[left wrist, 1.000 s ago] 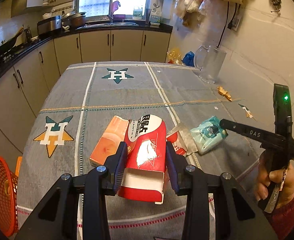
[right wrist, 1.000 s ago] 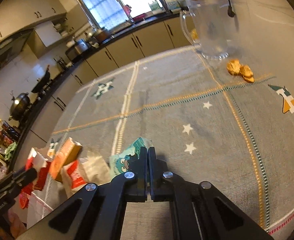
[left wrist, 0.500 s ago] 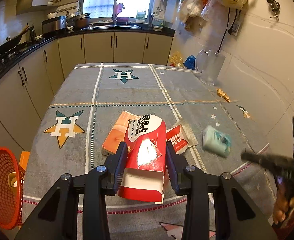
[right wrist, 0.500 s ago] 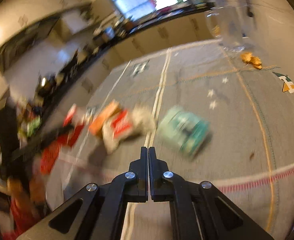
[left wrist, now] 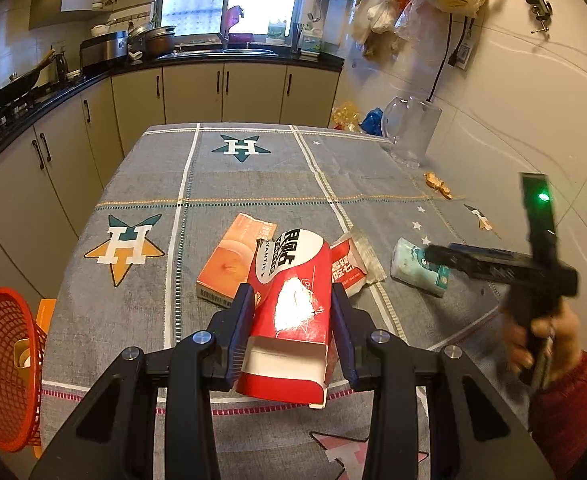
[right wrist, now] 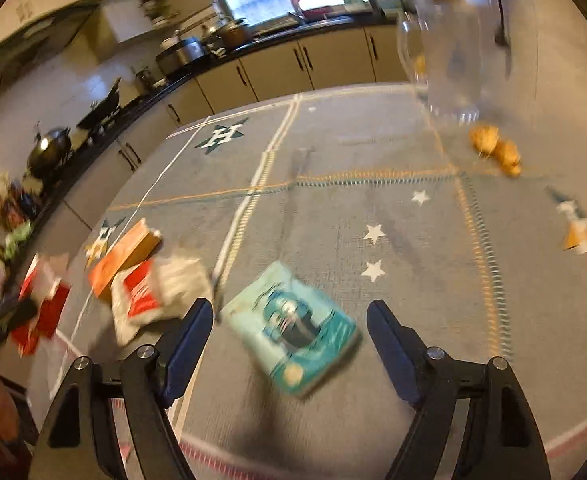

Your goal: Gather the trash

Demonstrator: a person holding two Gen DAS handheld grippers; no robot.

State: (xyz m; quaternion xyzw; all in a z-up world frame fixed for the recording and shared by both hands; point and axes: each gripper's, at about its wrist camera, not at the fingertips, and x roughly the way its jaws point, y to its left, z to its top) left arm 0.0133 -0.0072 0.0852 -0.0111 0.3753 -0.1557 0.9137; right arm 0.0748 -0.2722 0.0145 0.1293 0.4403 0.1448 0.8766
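My left gripper is shut on a red and white carton and holds it above the near table edge. An orange box and a red and white wrapper lie just beyond it. A teal tissue pack lies on the cloth; my right gripper is open and hovers with its jaws on either side of the pack. The pack and the right gripper also show at the right of the left wrist view.
An orange-red mesh basket stands left of the table, below its edge. A clear glass jug stands at the far right by the wall, with orange peel scraps near it. Kitchen cabinets run behind.
My right gripper has opened and swung back over the teal pack, after pulling away half a second ago. The left gripper still holds the red carton, shifted slightly.
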